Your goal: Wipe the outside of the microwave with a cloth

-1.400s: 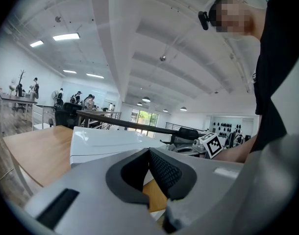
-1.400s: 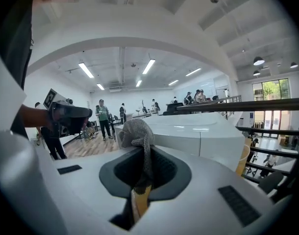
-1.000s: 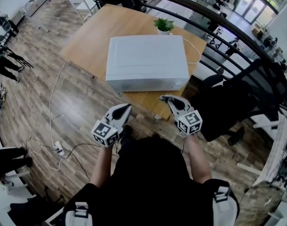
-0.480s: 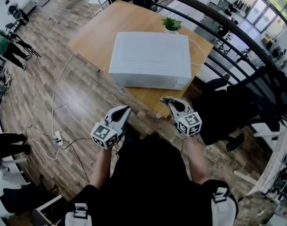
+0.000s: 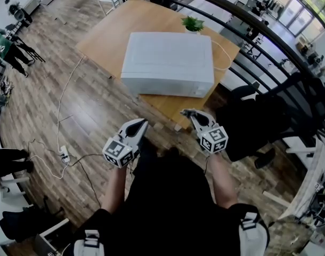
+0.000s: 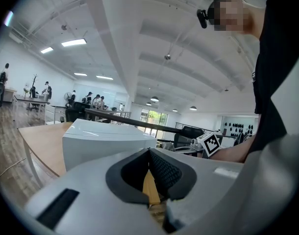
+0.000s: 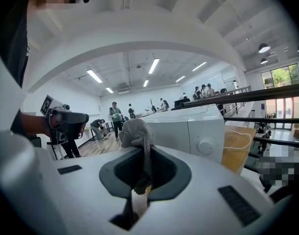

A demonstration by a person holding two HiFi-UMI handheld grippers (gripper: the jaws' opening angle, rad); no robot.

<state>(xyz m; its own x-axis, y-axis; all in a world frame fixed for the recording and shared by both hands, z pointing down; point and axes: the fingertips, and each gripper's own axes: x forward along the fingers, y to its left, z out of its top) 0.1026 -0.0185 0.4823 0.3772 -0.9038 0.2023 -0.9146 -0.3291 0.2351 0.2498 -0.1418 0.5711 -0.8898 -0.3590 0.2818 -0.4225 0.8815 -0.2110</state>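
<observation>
Head view: the microwave [image 5: 168, 63] sits on the wooden worktop [image 5: 112, 33], straight ahead of you and well apart from both tools. Its long axis runs across your line of sight and its near face is turned your way. Your left gripper [image 5: 141, 122] and right gripper [image 5: 187, 112] hang side by side in front of your body, short of the worktop's near corner. The right one looks slightly nearer the microwave, level with its right-hand end. A small potted plant [image 5: 192, 24] stands just behind the microwave.

Left gripper view: the jaws are closed together with nothing between them; only a sliver of the worktop shows through below the tips. The microwave rises ahead and a little to the left of the jaws, clear of them.

Right gripper view: the jaws are clamped on a grey knitted cloth [image 7: 136, 132], which bunches up above the tips. The microwave's face with its round dial [image 7: 204, 147] lies ahead and to the right, out of contact. Your wiping tool is loaded, so the reach forward probably falls to the right arm, with nothing wiped yet.
</observation>
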